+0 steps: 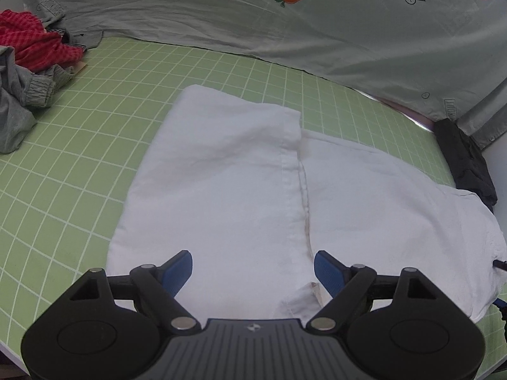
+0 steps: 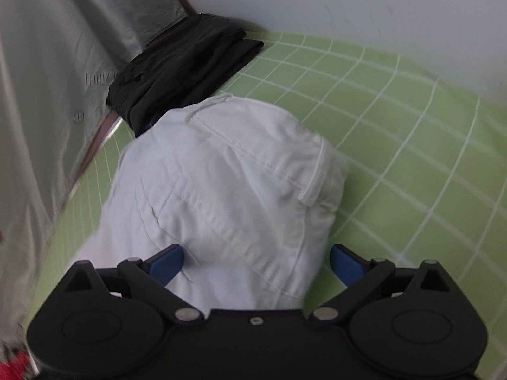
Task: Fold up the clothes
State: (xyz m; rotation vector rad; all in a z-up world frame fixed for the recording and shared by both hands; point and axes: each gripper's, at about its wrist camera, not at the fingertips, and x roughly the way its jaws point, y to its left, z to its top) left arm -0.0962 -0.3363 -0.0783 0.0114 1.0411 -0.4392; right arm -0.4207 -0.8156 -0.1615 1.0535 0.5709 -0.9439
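Green gridded matting covers the counter [image 1: 79, 164], with a grey carrot-print sheet [image 1: 317, 31] hanging across the top of the left wrist view. White trousers [image 1: 221, 174] lie in the middle of that frame, laid flat with one layer doubled over the other, its hemmed edge running down the centre. So at least one fold looks done on this garment, though it is not yet a compact bundle; a further fold or two seems likely to remain.

In the right wrist view the waistband end of the white trousers [image 2: 228, 183], belt loop showing, fills the centre. A black folded garment [image 2: 177, 66] sits in the upper left of that frame, just beyond the waistband and apparently touching it; it looks finished. At the far left of the left wrist view a red checked garment [image 1: 35, 44] and a grey garment [image 1: 19, 101] lie crumpled in a heap, so more of the job is judged outstanding.

Left tongs [image 1: 253, 267] sit at the bottom centre of their frame, spread wide, low over the near edge of the white cloth and pinching nothing. Right tongs [image 2: 256, 261] are likewise spread wide at the bottom of their frame, straddling the waistband end with the cloth between the blue pads but not gripped.
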